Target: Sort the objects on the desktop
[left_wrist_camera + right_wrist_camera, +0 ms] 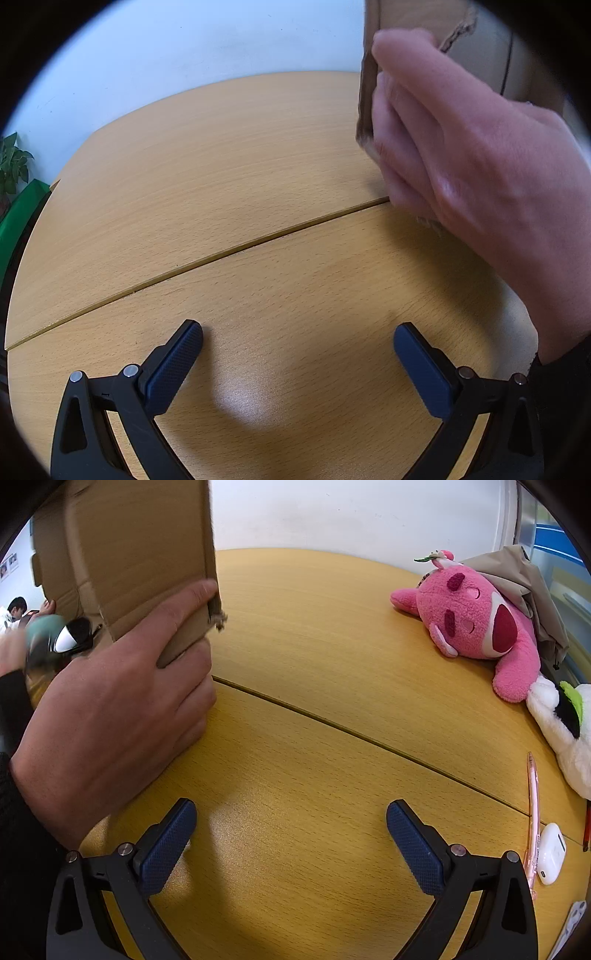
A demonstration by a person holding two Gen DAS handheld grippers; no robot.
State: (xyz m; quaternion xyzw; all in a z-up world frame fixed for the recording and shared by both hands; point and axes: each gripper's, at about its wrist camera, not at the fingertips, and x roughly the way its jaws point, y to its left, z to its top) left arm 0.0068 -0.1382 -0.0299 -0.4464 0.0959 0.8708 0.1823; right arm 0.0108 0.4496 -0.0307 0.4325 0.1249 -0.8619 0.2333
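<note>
left tongs (297, 345): released, nothing between the pads, low over bare table (221, 166).
hand (110, 709): up and left of the right tongs, gripping a cardboard box (144, 550) by its torn flap, likely setting it up as the sorting bin.
right tongs (291, 823): released, empty.
pink plush (476, 627): far right, unsorted.
pen (533, 812), earbud case (551, 853): just right of the right tongs, lying loose.

Office: wooden desk (314, 627), white wall (332, 513)

Light wooden desk (229, 177) against a plain white wall (177, 55), daylight glare
</note>
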